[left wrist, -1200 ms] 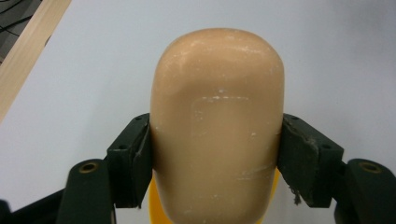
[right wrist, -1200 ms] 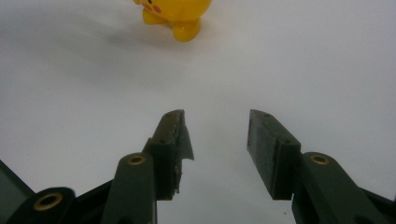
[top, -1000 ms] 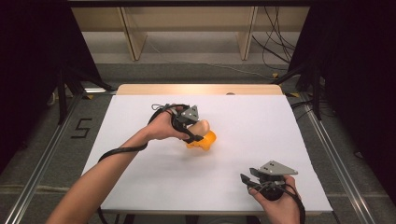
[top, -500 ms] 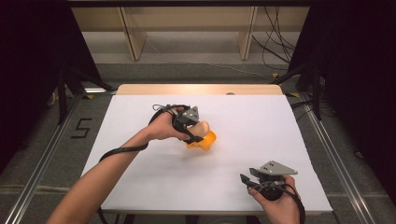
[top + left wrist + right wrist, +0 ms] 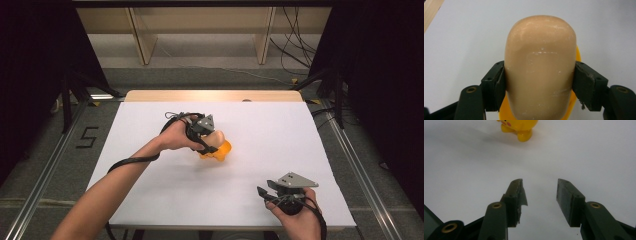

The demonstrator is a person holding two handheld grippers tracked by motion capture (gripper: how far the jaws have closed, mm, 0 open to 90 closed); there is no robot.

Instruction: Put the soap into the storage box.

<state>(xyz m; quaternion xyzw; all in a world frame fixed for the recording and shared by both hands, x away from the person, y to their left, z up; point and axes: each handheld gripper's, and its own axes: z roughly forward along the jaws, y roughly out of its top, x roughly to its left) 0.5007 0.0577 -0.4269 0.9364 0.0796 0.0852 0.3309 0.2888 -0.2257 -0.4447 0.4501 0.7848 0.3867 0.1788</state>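
Pointing away along the left tongs (image 5: pixel 540 82), a smooth tan rounded block (image 5: pixel 540 65) is gripped across its width; the right tongs (image 5: pixel 539 195) are held agape, empty, above the white worktop (image 5: pixel 150 190).

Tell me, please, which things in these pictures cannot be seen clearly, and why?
- Yellow toy: right gripper view, its upper part is cut off by the top edge.
- Yellow toy, left gripper view: mostly hidden behind the beige piece held in the left claw.
- High view: whether the toy touches the table cannot be judged, too small.
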